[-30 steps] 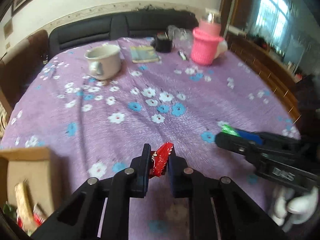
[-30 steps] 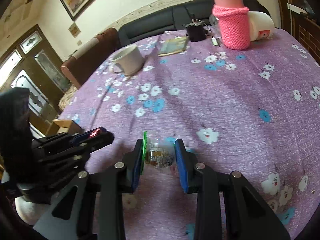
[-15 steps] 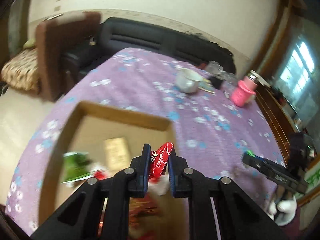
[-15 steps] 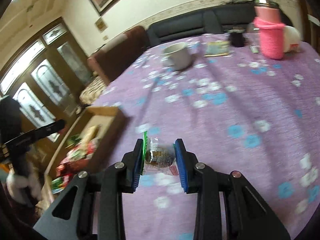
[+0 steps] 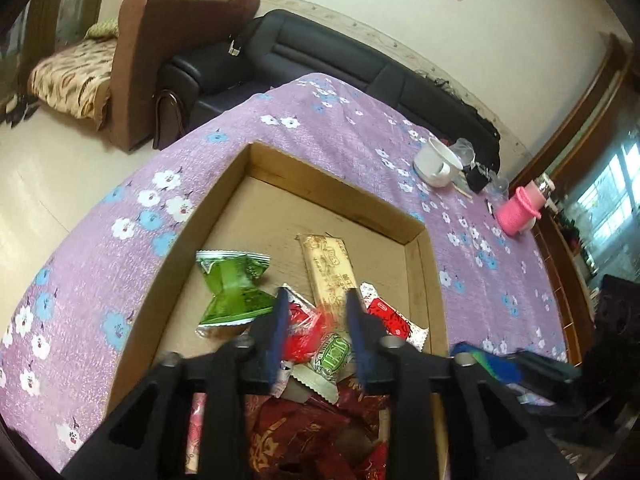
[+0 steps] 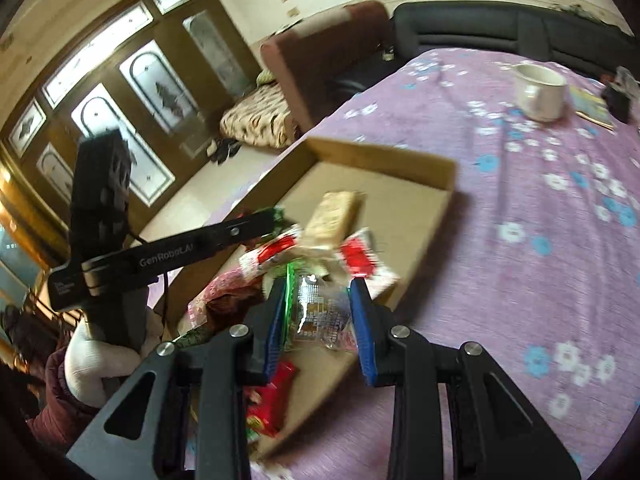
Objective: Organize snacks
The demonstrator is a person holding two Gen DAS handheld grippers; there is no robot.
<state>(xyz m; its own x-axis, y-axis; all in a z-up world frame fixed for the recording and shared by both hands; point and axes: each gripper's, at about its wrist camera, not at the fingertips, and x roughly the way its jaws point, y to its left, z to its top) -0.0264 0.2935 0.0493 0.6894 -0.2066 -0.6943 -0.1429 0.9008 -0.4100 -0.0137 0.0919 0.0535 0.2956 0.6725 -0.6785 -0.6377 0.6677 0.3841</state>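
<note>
A shallow cardboard box (image 5: 419,258) on the purple flowered table holds several snacks: a green packet (image 5: 230,288), a tan biscuit bar (image 5: 328,266) and red-and-white packets (image 5: 394,318). My left gripper (image 5: 318,330) hangs over the box with its jaws apart; the red candy (image 5: 306,334) is blurred between them, loose. My right gripper (image 6: 322,318) is shut on a clear-wrapped snack (image 6: 318,314) with a green edge, over the box's near right rim (image 6: 450,184). The left gripper's arm (image 6: 172,258) crosses the right wrist view.
A white mug (image 5: 436,160), a black cup (image 5: 478,178) and a pink knitted-sleeve bottle (image 5: 520,212) stand at the far side of the table. A black sofa (image 5: 320,64) and brown armchair (image 5: 160,52) lie beyond the table edge.
Both grippers swung left from the open tablecloth to over the box. The left jaws opened and the red candy came loose. The right gripper still holds its snack.
</note>
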